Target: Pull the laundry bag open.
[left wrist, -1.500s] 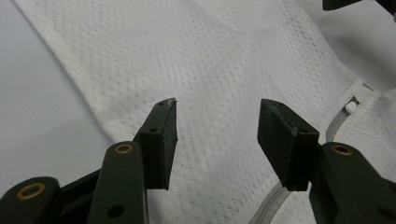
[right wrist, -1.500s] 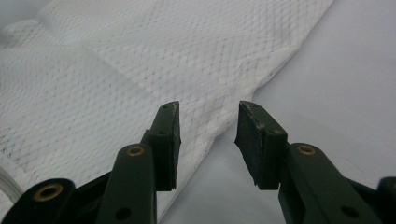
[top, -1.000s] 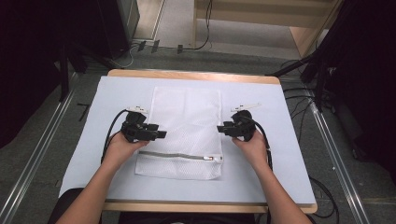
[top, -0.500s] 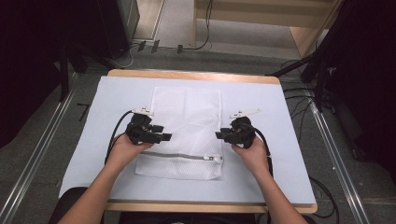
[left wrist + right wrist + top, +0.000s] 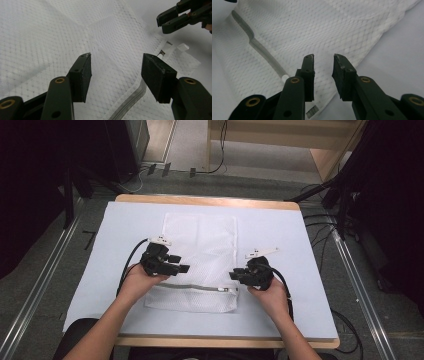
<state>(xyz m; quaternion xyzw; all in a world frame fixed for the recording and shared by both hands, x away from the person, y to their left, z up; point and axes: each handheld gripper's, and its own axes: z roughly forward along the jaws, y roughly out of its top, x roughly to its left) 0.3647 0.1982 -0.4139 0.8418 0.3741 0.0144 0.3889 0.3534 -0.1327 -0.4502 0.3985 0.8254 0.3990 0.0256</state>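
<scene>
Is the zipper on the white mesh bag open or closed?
Closed, it seems: the zipper runs as one unbroken grey line across the mesh bag, which lies flat, its pull at the right end.

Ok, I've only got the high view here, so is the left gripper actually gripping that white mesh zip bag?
Observer: No. The left gripper stands wide open just above the white mesh zip bag, with nothing pinched.
Operator: And the right one?
Observer: The right gripper has just been closing. A narrow gap remains and no mesh sits between its pads.
Operator: Where's the zip from there?
Observer: In the right gripper view, the grey zip runs down to a white end just beside that gripper's left-hand jaw.
</scene>
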